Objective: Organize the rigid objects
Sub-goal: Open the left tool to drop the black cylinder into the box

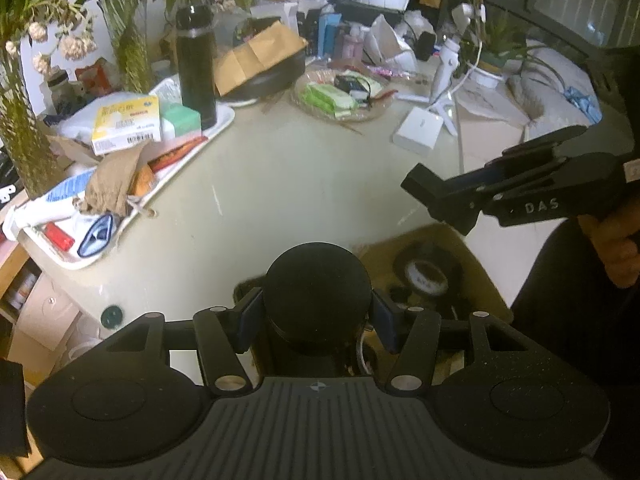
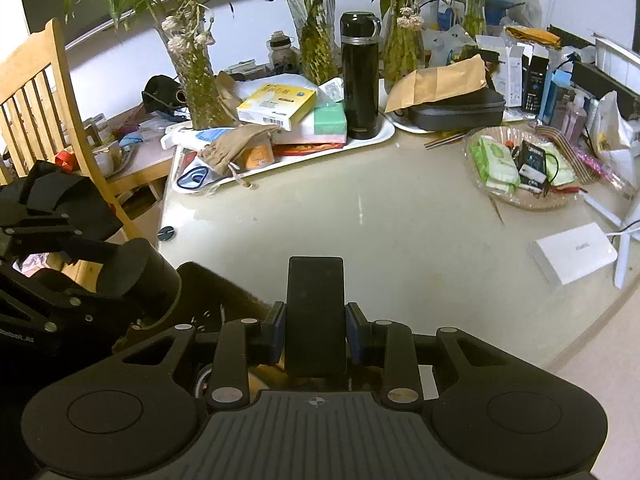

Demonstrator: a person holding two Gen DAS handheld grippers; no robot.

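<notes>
Left hand-held gripper [image 1: 316, 316]: clamps matte black round-lidded cylinder [image 1: 316, 296] above cardboard box [image 1: 472, 256]. Right hand-held gripper [image 2: 316, 332]: grips flat black rectangular slab [image 2: 316, 312]. Smooth pale desk [image 2: 400, 240], centre open.

The right gripper [image 2: 316, 326] clamps a flat black block [image 2: 315, 312] above the table [image 2: 360, 240].

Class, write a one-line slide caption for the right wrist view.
Right claw clamps a flat black slab upright above the cluttered beige table.
</notes>
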